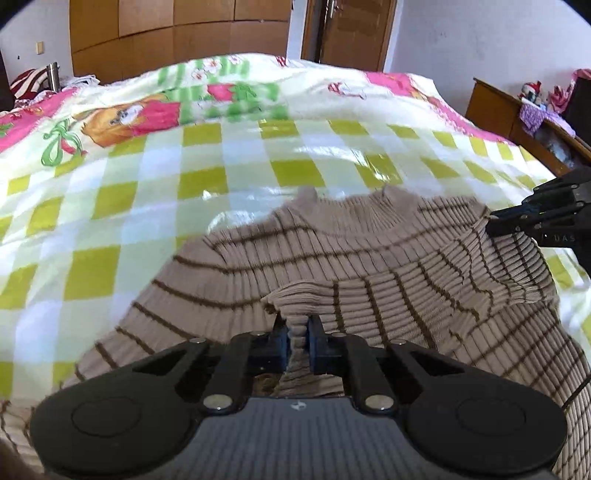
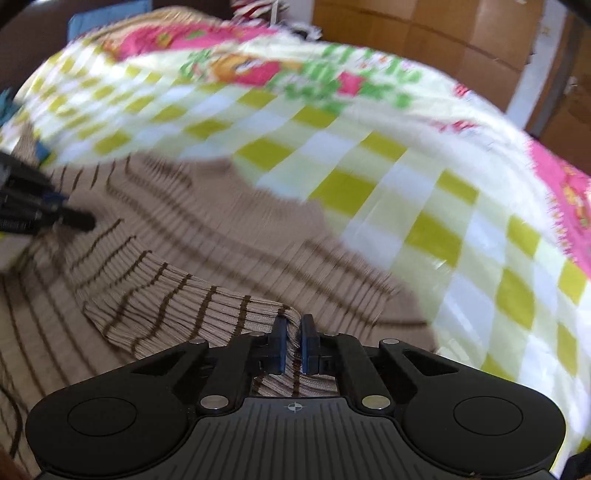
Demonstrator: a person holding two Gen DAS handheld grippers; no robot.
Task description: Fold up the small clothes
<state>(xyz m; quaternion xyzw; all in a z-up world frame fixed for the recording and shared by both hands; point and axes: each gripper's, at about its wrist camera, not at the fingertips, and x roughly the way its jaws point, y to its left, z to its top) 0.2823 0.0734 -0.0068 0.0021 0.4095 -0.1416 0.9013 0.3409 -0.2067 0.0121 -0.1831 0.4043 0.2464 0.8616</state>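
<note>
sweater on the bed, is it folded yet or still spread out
Partly folded. The sweater lies mostly spread on the bed, but one sleeve is drawn across its front, and each gripper pinches a bunch of knit.

Bright daylight fills both views, and glare glints in white patches off the glossy green-and-white checked bedspread (image 1: 229, 155) near its middle. The left wrist view is fairly sharp close in, where the ribs of the beige brown-striped knitted sweater (image 1: 369, 258) read clearly, though the far floral border is softly smeared. The right wrist view is heavily motion-blurred across the bedspread (image 2: 369, 166) and sweater (image 2: 184, 229). Fisheye distortion bows the bed edges and brown wooden wardrobe (image 1: 177, 33), with dark vignetting in the corners.
</note>
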